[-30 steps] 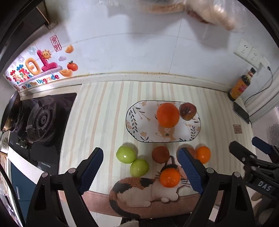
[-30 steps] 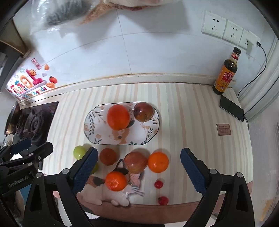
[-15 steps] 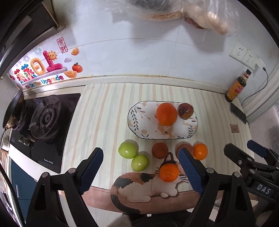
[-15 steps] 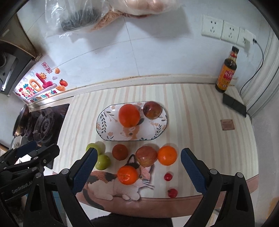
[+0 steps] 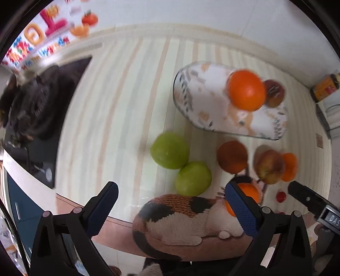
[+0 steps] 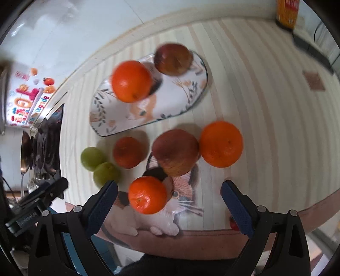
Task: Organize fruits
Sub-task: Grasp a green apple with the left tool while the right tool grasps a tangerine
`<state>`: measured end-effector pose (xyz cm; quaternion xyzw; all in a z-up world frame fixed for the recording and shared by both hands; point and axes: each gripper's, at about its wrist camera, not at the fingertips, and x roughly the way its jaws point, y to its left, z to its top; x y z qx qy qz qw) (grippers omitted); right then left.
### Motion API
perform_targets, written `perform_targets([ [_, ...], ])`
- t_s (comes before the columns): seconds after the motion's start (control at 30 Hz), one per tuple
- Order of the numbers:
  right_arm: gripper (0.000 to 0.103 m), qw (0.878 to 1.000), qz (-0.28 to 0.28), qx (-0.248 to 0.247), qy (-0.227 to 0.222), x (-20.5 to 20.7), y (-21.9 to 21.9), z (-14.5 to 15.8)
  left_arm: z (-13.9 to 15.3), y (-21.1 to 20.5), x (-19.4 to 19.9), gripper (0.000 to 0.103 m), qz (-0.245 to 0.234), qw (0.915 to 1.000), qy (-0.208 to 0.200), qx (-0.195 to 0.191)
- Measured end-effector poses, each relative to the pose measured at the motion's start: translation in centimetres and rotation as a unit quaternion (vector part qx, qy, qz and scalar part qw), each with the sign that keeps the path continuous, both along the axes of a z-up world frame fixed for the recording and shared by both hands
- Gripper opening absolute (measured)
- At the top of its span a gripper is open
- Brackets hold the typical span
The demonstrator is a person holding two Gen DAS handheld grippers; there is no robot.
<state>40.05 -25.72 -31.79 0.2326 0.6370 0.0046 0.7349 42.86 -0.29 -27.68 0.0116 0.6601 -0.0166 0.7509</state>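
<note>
An oval patterned plate [image 5: 197, 102] [image 6: 174, 102] carries an orange [image 5: 246, 90] [image 6: 131, 80] and a dark red apple [image 5: 274, 93] [image 6: 173, 59]. In front of it on the striped counter lie two green apples [image 5: 170, 149] [image 6: 92, 158], a brownish fruit [image 5: 232, 157] [image 6: 127, 151], a red apple [image 5: 268, 166] [image 6: 176, 151] and two oranges [image 6: 221, 144] [image 6: 147, 197]. My left gripper [image 5: 171, 197] points down just short of the nearer green apple [image 5: 193, 178]; its jaws are opening with nothing between them. My right gripper [image 6: 170, 191] hangs open above the front orange.
A black gas stove [image 5: 31, 110] [image 6: 44, 144] borders the counter on the left. A sauce bottle [image 5: 325, 89] [image 6: 286, 12] stands at the back right. Small red tomatoes [image 5: 281, 196] lie near the front edge, beside the printed cat [image 5: 180, 218].
Both grippers have dropped toward the counter, so the fruit now looks much larger and nearer. The left jaws stand slightly wider. No fruit has moved.
</note>
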Motion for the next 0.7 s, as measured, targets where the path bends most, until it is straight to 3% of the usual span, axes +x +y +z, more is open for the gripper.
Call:
perform_targets([
  [0.27,0.096,0.998,0.024,0.04,0.042,0.9,1.0,-4.1,-5.9,-1.8,2.5,0.101,-0.021,0.9958,0.081,-0.036],
  [0.4,0.095,0.996,0.042,0.054,0.052,0.9,2.6,-5.0,-7.9,-2.0,2.7,0.064,-0.012,0.9908,0.118,-0.066],
  [0.43,0.094,0.996,0.046,0.058,0.053,1.0,3.0,-5.3,-8.1,-2.0,2.5,0.06,-0.011,0.9897,0.12,-0.078],
  [0.5,0.093,0.995,0.056,0.063,0.055,1.2,3.7,-5.7,-8.1,-1.8,2.0,0.057,-0.006,0.9887,0.12,-0.09],
  [0.7,0.087,0.991,0.093,0.066,0.071,1.7,6.5,-7.0,-7.9,0.1,-0.7,0.057,0.013,0.9917,0.111,-0.064],
])
